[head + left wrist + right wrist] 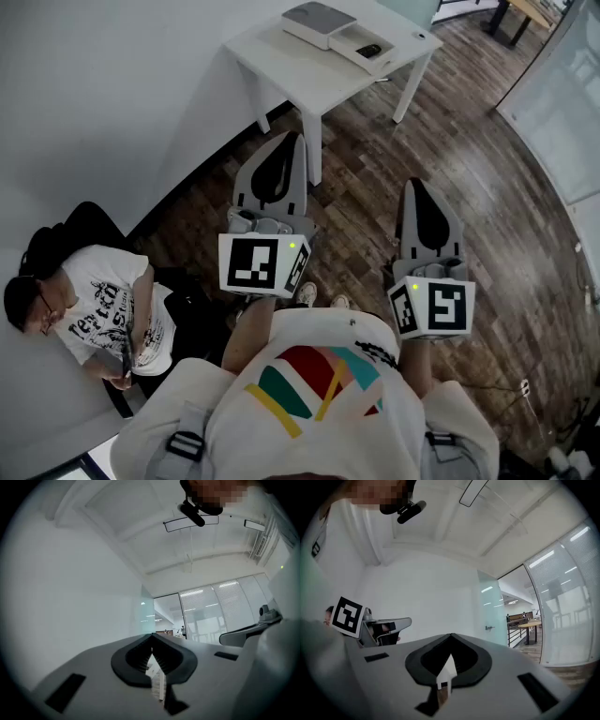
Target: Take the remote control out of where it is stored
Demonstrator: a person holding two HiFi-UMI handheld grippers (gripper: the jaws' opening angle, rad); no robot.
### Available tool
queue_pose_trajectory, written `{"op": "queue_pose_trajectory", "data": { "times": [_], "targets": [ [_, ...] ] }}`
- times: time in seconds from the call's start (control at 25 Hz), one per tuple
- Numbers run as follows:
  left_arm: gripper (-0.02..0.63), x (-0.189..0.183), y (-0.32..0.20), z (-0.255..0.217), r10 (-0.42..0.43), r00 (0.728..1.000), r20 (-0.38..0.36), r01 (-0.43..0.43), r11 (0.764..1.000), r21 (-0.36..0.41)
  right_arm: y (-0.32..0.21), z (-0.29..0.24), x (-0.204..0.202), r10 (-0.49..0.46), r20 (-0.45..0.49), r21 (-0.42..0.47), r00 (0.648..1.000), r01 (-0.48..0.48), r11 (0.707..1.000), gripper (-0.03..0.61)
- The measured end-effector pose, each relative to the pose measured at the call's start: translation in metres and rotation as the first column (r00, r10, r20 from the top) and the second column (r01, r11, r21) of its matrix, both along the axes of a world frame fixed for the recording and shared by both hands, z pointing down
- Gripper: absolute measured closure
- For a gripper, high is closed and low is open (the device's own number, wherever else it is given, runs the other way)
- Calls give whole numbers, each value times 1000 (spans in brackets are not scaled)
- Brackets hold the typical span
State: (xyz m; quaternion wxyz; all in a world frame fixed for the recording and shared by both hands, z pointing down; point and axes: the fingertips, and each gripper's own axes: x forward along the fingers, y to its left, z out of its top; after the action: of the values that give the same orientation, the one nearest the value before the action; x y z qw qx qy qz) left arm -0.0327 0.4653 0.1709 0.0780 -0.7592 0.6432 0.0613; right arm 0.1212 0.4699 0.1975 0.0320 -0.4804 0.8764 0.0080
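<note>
The person is standing on a wooden floor (487,187) and is holding both grippers out in front of the body, well short of a white table (309,80) that is standing against the wall.

The left gripper (296,141) is pointing towards the table's near corner, tipped a little upward. In the left gripper view its fingers (133,660) are lying together with their tips meeting, and nothing is sitting between them. The right gripper (412,186) is being held level beside it, slightly nearer the person and apart from the left one. Its fingers (424,660) are likewise pressed fully together and are gripping nothing.

On the table an open white box (349,37) is lying near the far edge. A small dark thing (368,50) is resting inside it; it is too small to make out clearly, but it is looking like the remote control. Just beside the box, touching or almost touching it, a flat white piece with a grey top (317,19) is lying, possibly the lid. Neither gripper is touching the table, the box or the dark thing.

At the left of the head view another person (103,314) is sitting on the floor against the wall. Both gripper views are looking out over the closed fingers at a white wall, the ceiling and glass partitions (562,620).
</note>
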Motion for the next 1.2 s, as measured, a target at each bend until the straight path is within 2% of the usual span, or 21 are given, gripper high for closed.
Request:
{"op": "queue_pose_trajectory", "data": {
  "times": [0.72,0.92,1.2],
  "targets": [
    [607,27,5,14,-10,1000,9,11,999,-35,3,4,30,-26,26,6,999,25,1000,580],
    [607,46,4,17,21,998,-51,-23,999,-49,2,10,48,-33,31,-9,999,33,999,580],
    [607,51,14,26,-42,997,-58,38,997,-67,-8,29,73,-53,31,-75,998,55,996,580]
  ]
}}
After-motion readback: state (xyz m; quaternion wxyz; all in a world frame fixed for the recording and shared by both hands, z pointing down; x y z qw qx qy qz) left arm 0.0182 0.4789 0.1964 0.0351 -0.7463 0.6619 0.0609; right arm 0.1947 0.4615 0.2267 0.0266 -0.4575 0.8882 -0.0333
